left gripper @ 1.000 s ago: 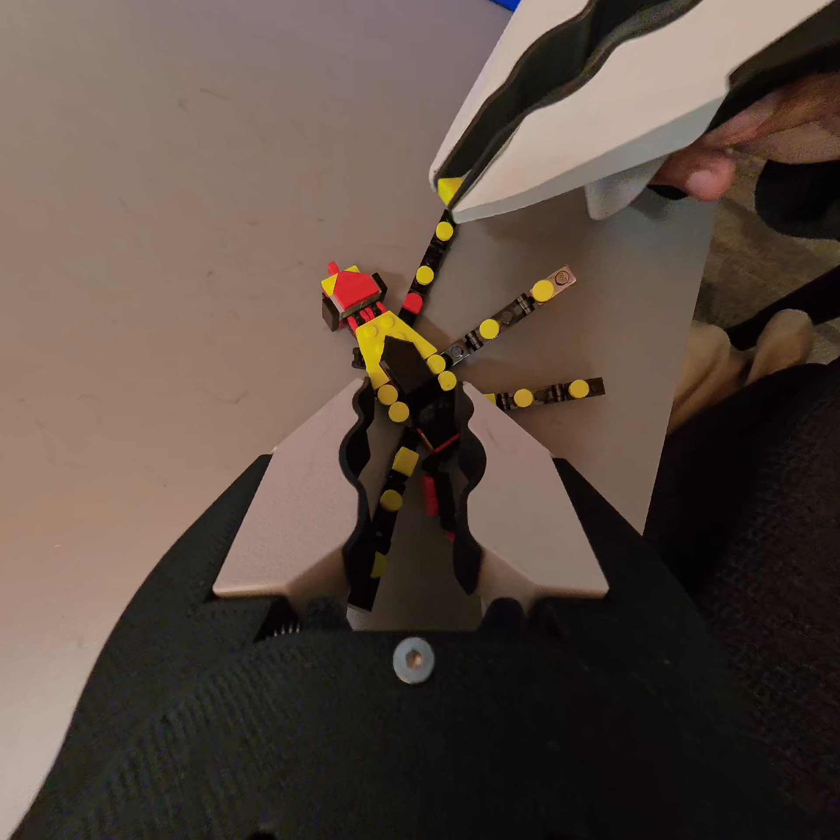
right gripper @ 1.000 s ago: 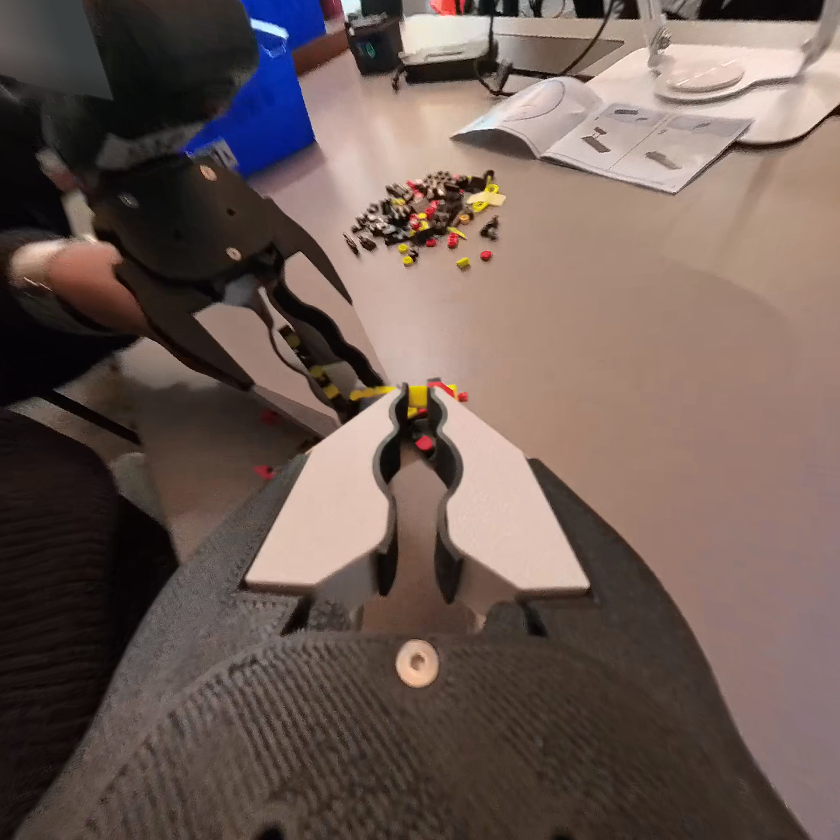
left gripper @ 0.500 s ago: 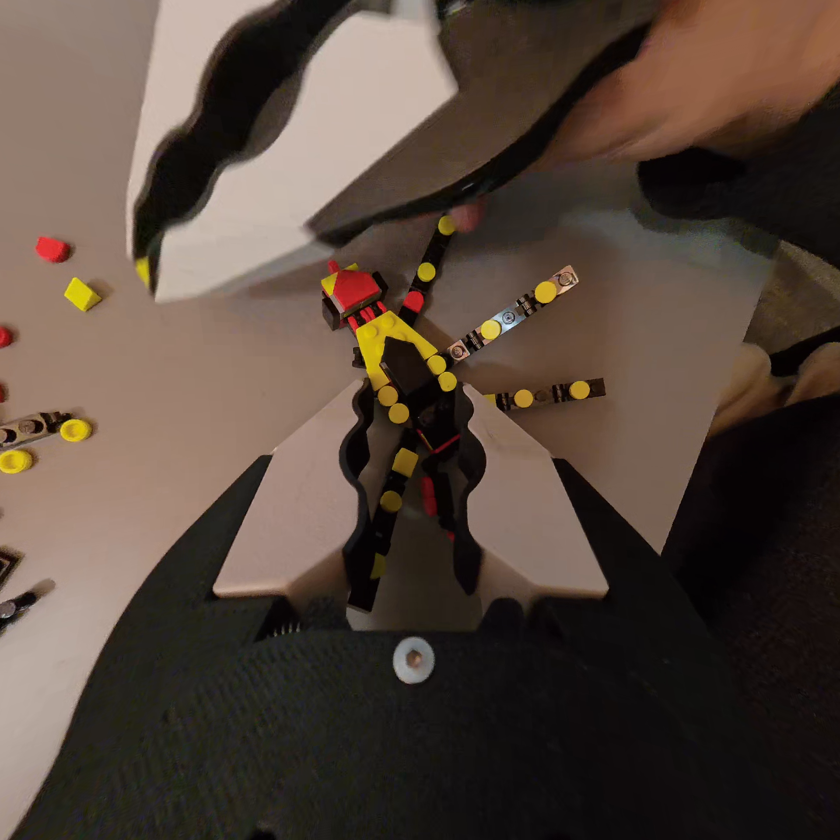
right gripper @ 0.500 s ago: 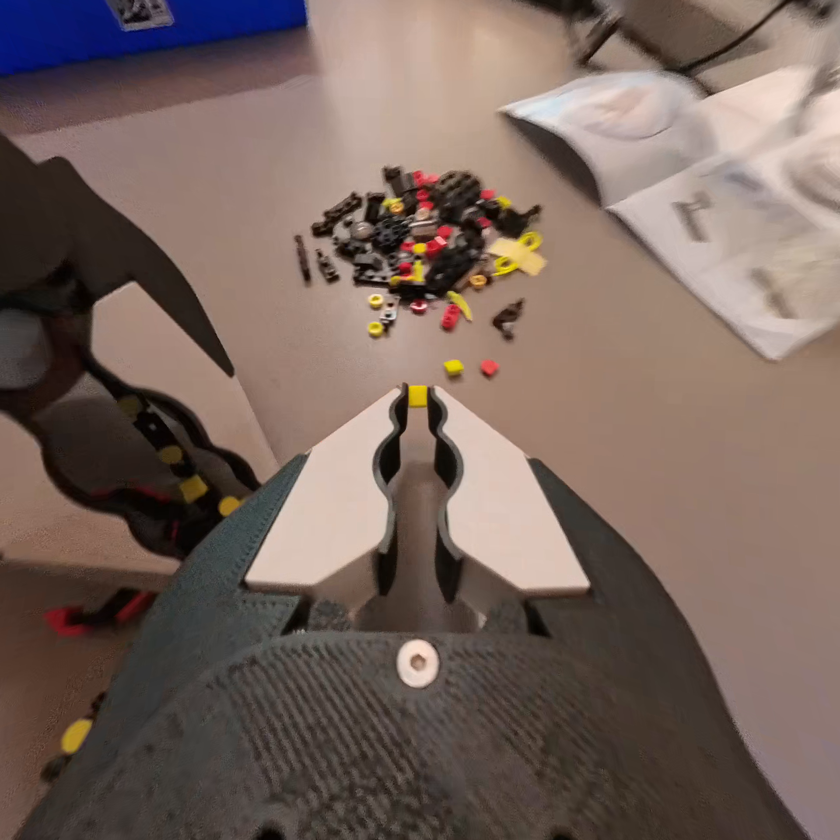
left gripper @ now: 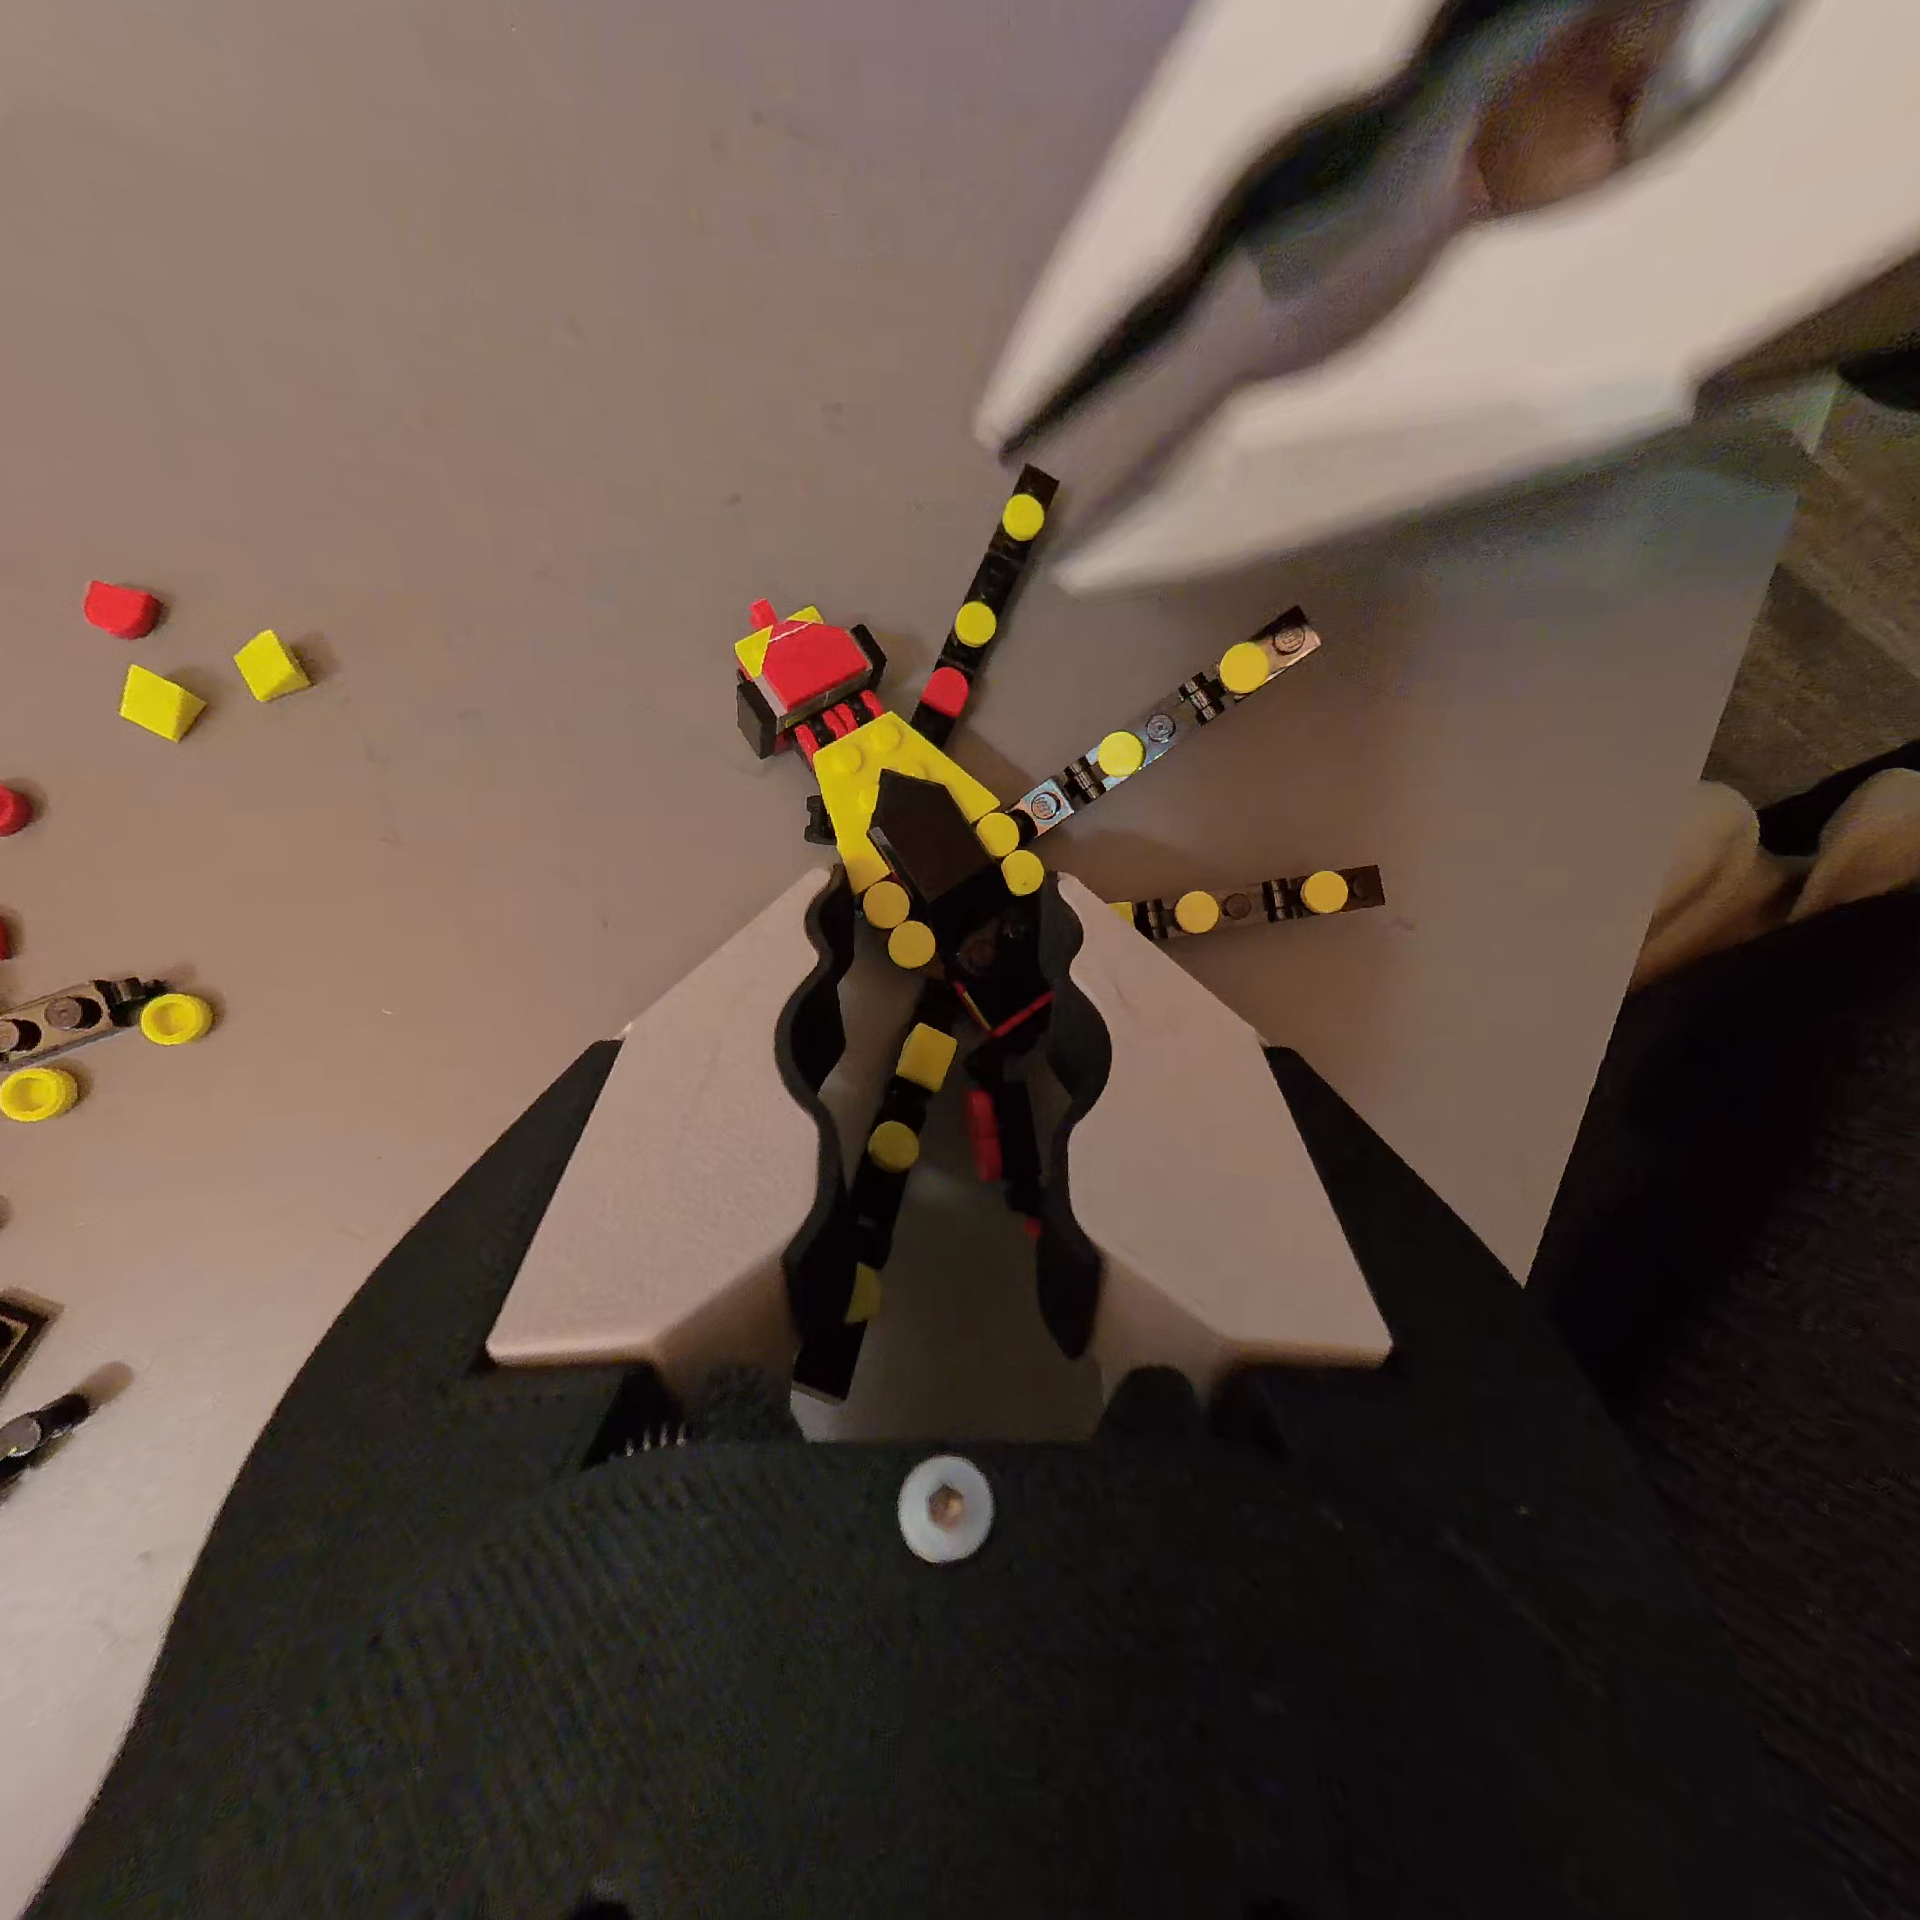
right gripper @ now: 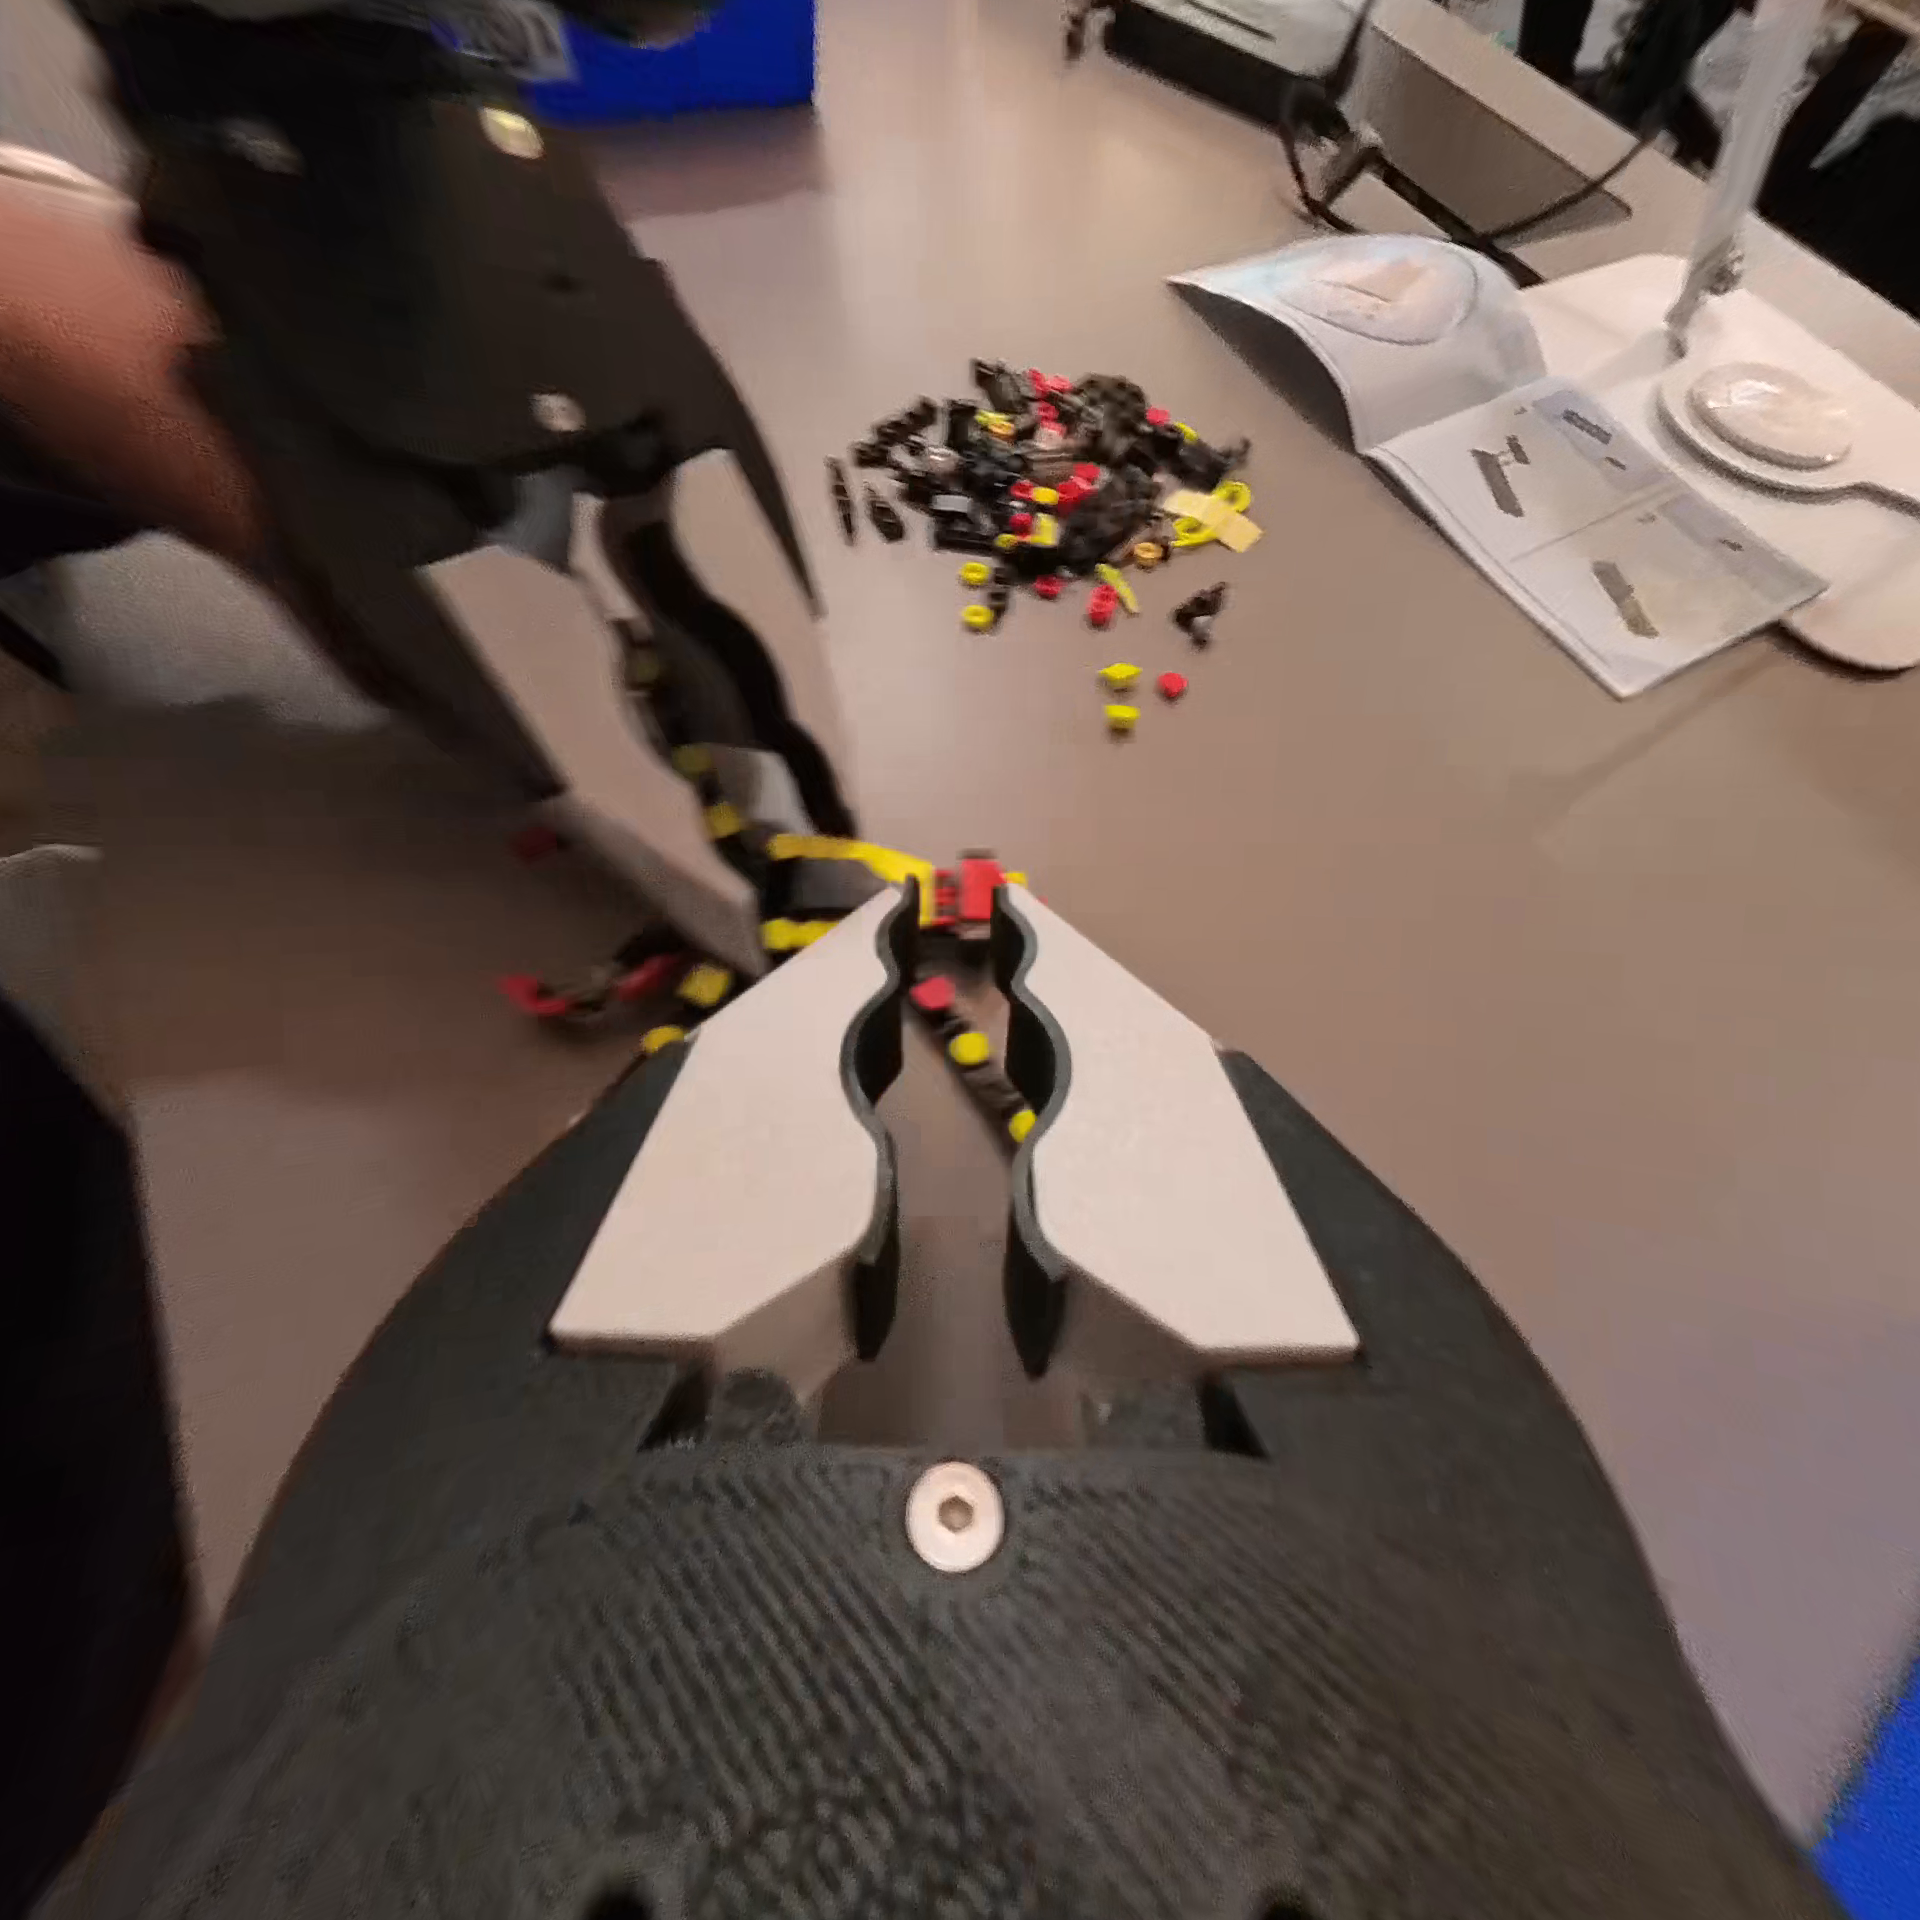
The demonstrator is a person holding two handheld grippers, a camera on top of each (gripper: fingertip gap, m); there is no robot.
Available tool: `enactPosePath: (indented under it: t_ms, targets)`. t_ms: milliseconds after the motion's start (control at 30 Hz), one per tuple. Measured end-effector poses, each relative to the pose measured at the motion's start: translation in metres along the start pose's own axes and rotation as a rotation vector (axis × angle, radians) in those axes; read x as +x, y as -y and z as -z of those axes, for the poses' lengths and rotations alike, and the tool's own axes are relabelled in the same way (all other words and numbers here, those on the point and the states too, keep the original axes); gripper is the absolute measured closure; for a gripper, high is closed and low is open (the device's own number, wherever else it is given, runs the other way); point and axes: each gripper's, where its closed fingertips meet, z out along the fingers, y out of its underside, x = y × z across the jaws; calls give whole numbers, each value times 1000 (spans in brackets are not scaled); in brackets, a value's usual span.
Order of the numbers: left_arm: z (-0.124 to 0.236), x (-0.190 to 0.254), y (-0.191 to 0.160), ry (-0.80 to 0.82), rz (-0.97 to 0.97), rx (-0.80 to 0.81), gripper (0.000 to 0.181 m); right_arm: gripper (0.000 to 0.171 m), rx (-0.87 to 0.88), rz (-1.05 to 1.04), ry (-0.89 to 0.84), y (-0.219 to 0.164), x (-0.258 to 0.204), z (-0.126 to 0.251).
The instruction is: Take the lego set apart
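The lego model (left gripper: 894, 800) is a black, yellow and red spider-like figure with long studded legs, lying on the grey table. My left gripper (left gripper: 940, 894) is shut on its black rear body, with one leg running back between the fingers. My right gripper (left gripper: 1039, 509) is blurred at the upper right, with its tips over the end of the front leg (left gripper: 982, 613). In the right wrist view the right gripper (right gripper: 951, 904) is narrowly open and holds nothing. That leg (right gripper: 971, 1049) shows below its gap, the red head just past the tips. The left gripper (right gripper: 795, 883) stands to the left.
Loose yellow wedges (left gripper: 161, 704) and red pieces (left gripper: 123, 608) lie left of the model. A pile of loose pieces (right gripper: 1060, 488) sits farther back. An open booklet (right gripper: 1558, 499) and a white stand base (right gripper: 1766, 416) are at the right, a blue bin (right gripper: 675, 62) behind. The table edge (left gripper: 1662, 935) is close on the right. The tips of one gripper are about 7 centimeters away from the tips of the other.
My right gripper pulled a small yellow piece off the leg's tip, carried it to the loose pieces, let it go, and came back over the leg. My left gripper kept hold of the model.
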Motion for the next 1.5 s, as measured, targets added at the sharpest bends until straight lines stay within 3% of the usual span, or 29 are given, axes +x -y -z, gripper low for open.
enactPosePath:
  t_ms: [67, 167, 300, 633, 867, 1033, 1267, 1500]
  targets:
    - [0, 0, 0, 0, -1, 0, 148, 157, 11, -37, 53, -8, -24, 3]
    - [0, 0, 0, 3, -1, -1, 148, 151, -106, -41, 63, -34, -36, 0]
    - [0, 0, 0, 4, 0, 0, 148, 168, -242, 2, 26, -66, -28, -4]
    - [0, 1, 1, -13, 9, 9, 147, 164, -103, -28, 36, -36, -20, 10]
    - [0, 1, 0, -2, -4, 4, 148, 164, -149, 73, -130, -41, 10, 21]
    - [-1, 1, 1, -4, -3, 7, 148, 165, 41, -95, 89, -8, -23, 20]
    - [-1, 1, 1, -8, -1, 13, 148, 171, -230, -14, 88, -61, -30, 4]
    - [-2, -1, 3, 15, -32, 17, 146, 170, -221, -56, 118, -63, -33, 1]
